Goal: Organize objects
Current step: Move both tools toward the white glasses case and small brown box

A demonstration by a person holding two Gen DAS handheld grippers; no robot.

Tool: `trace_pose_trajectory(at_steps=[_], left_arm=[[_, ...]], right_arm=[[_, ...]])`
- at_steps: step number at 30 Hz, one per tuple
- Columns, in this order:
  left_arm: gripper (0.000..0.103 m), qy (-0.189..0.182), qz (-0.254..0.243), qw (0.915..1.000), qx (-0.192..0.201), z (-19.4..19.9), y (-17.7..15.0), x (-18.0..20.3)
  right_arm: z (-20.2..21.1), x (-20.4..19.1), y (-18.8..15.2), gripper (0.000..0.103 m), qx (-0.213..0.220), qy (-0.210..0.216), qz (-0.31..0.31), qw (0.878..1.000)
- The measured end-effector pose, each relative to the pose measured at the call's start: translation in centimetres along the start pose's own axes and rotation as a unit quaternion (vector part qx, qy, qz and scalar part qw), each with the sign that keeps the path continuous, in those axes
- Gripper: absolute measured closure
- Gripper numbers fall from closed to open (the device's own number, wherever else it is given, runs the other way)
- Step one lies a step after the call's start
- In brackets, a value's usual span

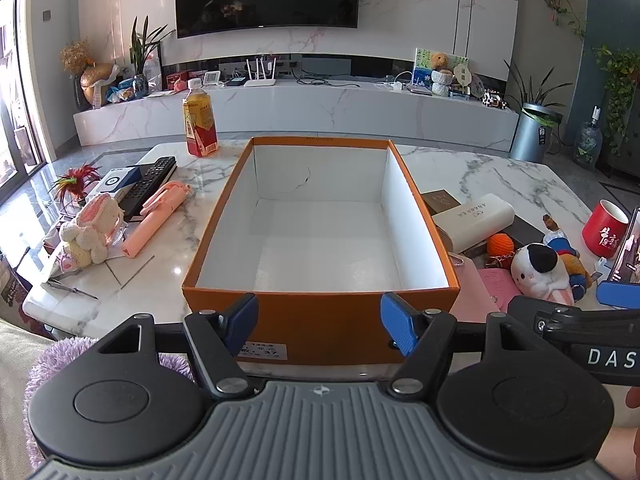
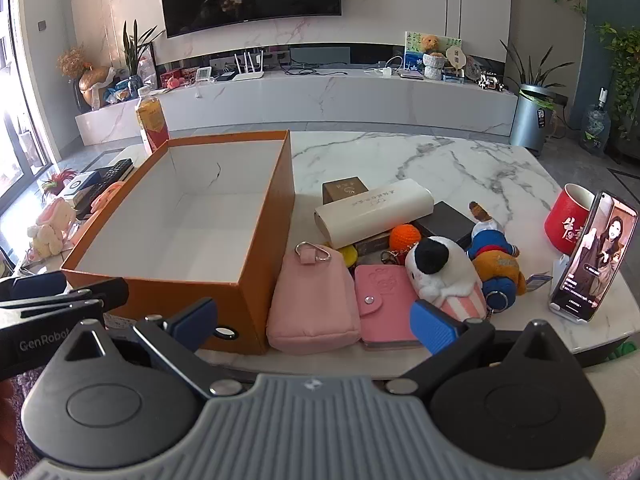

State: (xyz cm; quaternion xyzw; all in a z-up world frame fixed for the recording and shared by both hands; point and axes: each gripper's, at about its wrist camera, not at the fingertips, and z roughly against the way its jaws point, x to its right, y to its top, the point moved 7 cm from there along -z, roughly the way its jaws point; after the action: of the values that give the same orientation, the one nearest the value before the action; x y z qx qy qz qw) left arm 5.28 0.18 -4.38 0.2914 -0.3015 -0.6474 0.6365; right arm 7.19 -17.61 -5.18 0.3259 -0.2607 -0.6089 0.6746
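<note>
An open orange box (image 1: 316,320) with a bare white inside sits mid-table; in the right wrist view the orange box (image 2: 256,280) lies left of centre. My left gripper (image 1: 320,320) hovers open just before its near wall, holding nothing. My right gripper (image 2: 316,324) is open and empty above a pink pouch (image 2: 314,300) and a pink card wallet (image 2: 386,304). Right of the box lie a white plush (image 2: 440,272), an orange ball (image 2: 405,237), a white case (image 2: 374,212) and a blue-and-orange doll (image 2: 496,256). To the left lie a knitted bunny (image 1: 90,232), a pink stick (image 1: 154,218) and a remote (image 1: 148,186).
A juice bottle (image 1: 199,120) stands behind the box's left corner. A red mug (image 2: 568,218) and a propped phone (image 2: 592,260) stand at the table's right edge. A feather toy (image 1: 74,182) and tweezers (image 1: 70,288) lie at the left. The marble table (image 2: 440,160) ends close before the grippers.
</note>
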Motion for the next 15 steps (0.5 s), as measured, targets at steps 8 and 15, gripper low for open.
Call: trace_pose_trajectory(at_steps=[8,15], left_arm=[[0.023,-0.003,0.001,1.0000,-0.004,-0.04,-0.22,0.12],[0.023,-0.003,0.000,1.0000,-0.006,0.02,-0.34,0.18]], right_arm=[[-0.34,-0.16,-0.30,0.001,-0.009,0.002,0.001,1.000],[-0.31,-0.27,-0.33,0.001,-0.011,0.004,0.002,1.000]])
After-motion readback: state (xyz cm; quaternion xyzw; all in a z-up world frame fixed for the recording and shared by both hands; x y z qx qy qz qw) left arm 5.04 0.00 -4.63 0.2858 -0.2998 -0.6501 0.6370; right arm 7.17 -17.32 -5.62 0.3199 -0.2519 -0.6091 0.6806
